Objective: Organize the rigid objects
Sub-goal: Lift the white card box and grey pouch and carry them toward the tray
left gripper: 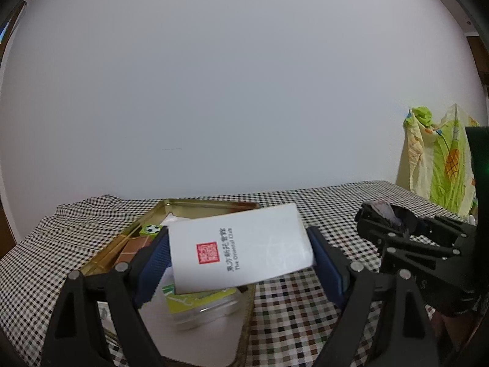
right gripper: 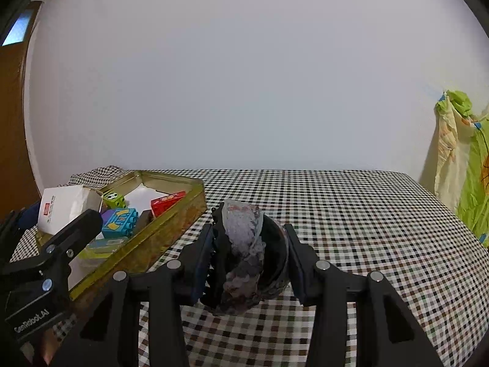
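Note:
My left gripper is shut on a white box with a red seal and dark print, held tilted above the near end of a gold tin tray. In the right wrist view the same white box hangs over the gold tin tray. My right gripper is shut on a dark rounded object wrapped in greyish crinkled plastic, held just above the checkered cloth to the right of the tray. That wrapped object shows at the right of the left wrist view.
The tray holds a green football block, a blue block, a red box, a clear-lidded yellow-green case and white paper. A checkered tablecloth covers the table. A green and yellow cloth hangs at far right.

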